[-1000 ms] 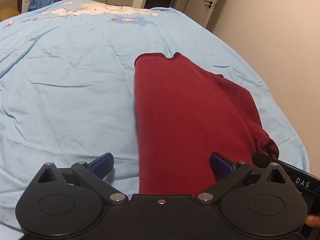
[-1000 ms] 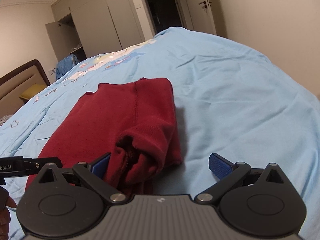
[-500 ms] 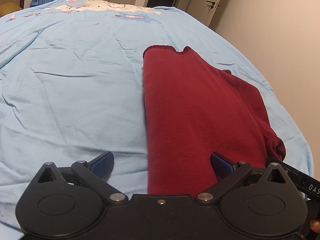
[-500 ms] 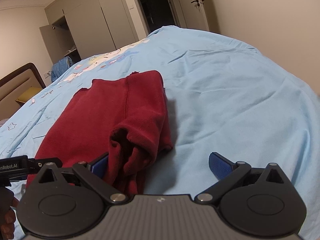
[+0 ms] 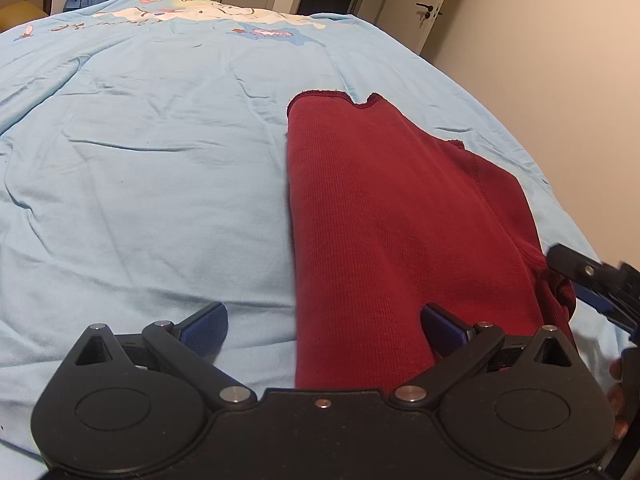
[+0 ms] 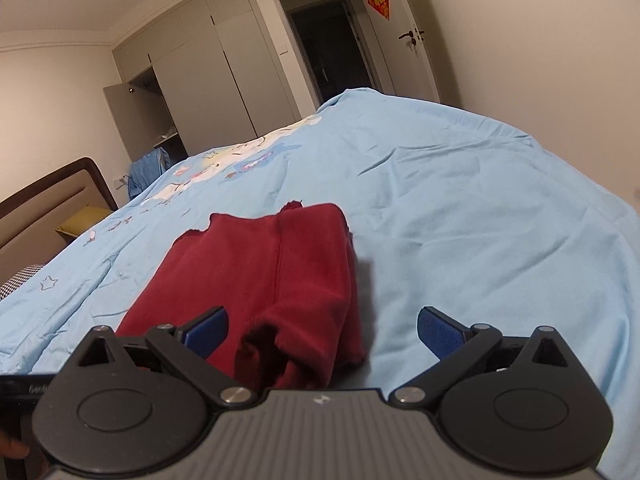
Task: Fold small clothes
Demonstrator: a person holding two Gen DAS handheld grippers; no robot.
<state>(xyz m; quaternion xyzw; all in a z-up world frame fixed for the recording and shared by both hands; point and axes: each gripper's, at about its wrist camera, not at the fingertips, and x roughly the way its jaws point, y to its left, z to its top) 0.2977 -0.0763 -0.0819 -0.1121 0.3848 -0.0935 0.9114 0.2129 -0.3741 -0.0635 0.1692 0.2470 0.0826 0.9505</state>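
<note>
A dark red knit garment (image 5: 384, 216) lies folded lengthwise on the light blue bedspread (image 5: 152, 184). My left gripper (image 5: 324, 326) is open, straddling the garment's near left edge, its right finger over the cloth. In the right wrist view the garment (image 6: 280, 276) shows with its bunched near end between the fingers of my right gripper (image 6: 320, 330), which is open and holds nothing. The right gripper's tip (image 5: 592, 280) shows in the left wrist view at the garment's right near corner.
The bedspread (image 6: 480, 208) has a cartoon print at its far end. A headboard (image 6: 52, 196) stands at left, wardrobes (image 6: 224, 68) and a doorway (image 6: 332, 48) behind. A wall (image 5: 560, 60) runs close along the bed's right side.
Both grippers have drawn back and risen a little from the garment's near end. The right view has tilted up, showing more room. The garment lies the same.
</note>
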